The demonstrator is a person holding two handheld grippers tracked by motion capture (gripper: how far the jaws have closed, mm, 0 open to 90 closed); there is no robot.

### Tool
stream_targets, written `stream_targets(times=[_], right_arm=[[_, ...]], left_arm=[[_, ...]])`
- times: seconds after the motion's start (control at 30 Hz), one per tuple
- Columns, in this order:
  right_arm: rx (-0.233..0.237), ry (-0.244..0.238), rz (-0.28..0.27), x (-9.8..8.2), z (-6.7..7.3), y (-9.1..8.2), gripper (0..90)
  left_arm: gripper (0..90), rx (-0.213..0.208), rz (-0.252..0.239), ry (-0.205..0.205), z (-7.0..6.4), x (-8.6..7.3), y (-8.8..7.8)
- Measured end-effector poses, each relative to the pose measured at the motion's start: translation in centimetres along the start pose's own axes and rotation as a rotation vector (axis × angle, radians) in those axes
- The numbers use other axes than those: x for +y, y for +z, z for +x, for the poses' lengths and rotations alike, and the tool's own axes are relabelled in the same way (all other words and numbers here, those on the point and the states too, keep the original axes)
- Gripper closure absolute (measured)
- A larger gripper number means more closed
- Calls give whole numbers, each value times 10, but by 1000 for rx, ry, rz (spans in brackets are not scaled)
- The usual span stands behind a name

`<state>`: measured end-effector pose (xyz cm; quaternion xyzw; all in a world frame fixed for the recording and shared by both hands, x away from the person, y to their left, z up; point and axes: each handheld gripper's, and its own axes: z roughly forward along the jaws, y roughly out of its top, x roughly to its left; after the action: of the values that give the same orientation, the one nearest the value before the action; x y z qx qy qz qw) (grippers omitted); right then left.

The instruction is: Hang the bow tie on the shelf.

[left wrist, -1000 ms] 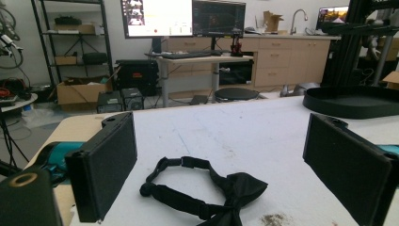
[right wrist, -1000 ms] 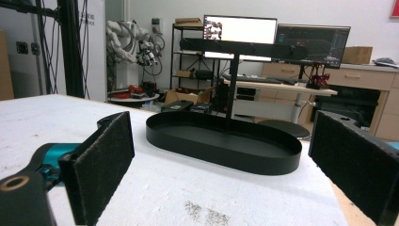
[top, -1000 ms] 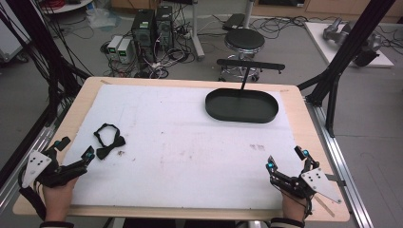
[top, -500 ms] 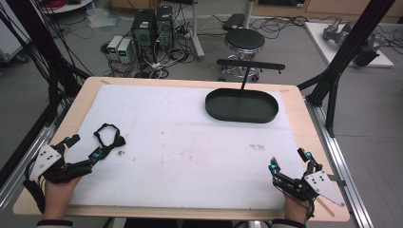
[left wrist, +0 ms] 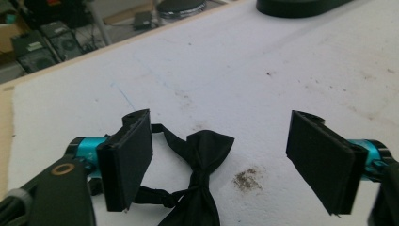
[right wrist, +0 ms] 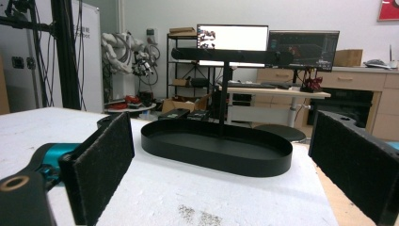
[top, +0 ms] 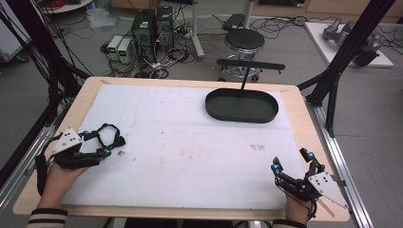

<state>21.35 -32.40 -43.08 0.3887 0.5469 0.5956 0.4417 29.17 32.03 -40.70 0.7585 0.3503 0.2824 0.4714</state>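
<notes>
Near the counter's (top: 190,142) left edge the left gripper (top: 97,142) straddles the black bow tie (left wrist: 202,160), jaws wide but just closing for the pickup, pads not touching, while the right gripper (top: 291,165) idles empty, jaws wide.

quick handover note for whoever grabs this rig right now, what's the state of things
Left hand-held gripper: jaws have just been closing, bow tie lies between them, pads not yet pressing on it.
Right hand-held gripper: open, nothing held, at the near right corner of the table.
Black oval tray: far side of the white mat, nothing in it.
Done: left gripper is at the tie.
Left: grip and lift it, probably to the tray.
</notes>
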Motion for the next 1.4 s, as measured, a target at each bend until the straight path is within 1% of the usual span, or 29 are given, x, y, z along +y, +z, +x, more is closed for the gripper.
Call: stream_targets(times=[0.03,0.13,0.2,0.23,0.3,0.33,0.4,0.43,0.47,0.63,0.7,0.77,0.8,0.83,0.87,0.93,1.0,1.17,1.3,1.37,1.4], right_arm=[[1,6,4,0,1,0,64],[5,2,1,0,1,0,64],[5,3,2,0,1,0,64],[6,1,2,0,1,0,64],[13,3,3,0,0,1,64],[15,4,4,0,1,1,64],[21,5,11,-1,1,2,64],[24,6,12,-1,2,3,64],[28,-3,11,-1,2,3,64],[34,0,9,-1,3,4,64],[32,5,10,-1,2,3,64],[41,10,9,-1,2,3,64],[41,8,9,-1,2,3,64],[41,8,9,-1,2,4,64],[44,16,13,-1,3,4,64],[49,9,13,-1,4,5,64],[51,16,17,-1,5,5,64],[51,11,13,-1,4,5,64],[47,16,13,-1,3,5,64],[49,13,13,-1,4,5,64],[51,16,16,-2,4,5,64]], left_arm=[[273,-7,19,3,1,1,3],[312,-13,76,9,3,2,12],[324,-12,107,20,4,2,18],[335,-14,117,12,4,1,20],[359,-19,153,23,6,-1,26],[376,-19,153,23,6,-1,26],[389,-20,187,33,7,-3,30],[397,-20,187,33,7,-3,30],[409,-18,197,32,7,-4,32],[443,-14,252,27,10,-7,38],[478,-19,266,30,10,-9,41],[502,-18,270,31,10,-9,42],[528,-4,286,33,10,-9,42],[559,-4,286,33,10,-9,42],[566,-5,289,33,11,-10,43],[584,-8,306,37,11,-11,45],[595,-10,310,35,11,-12,45],[641,-11,355,40,11,-14,50],[718,-14,355,41,10,-14,50],[745,-6,358,40,10,-14,50],[752,-3,355,30,9,-14,50]])
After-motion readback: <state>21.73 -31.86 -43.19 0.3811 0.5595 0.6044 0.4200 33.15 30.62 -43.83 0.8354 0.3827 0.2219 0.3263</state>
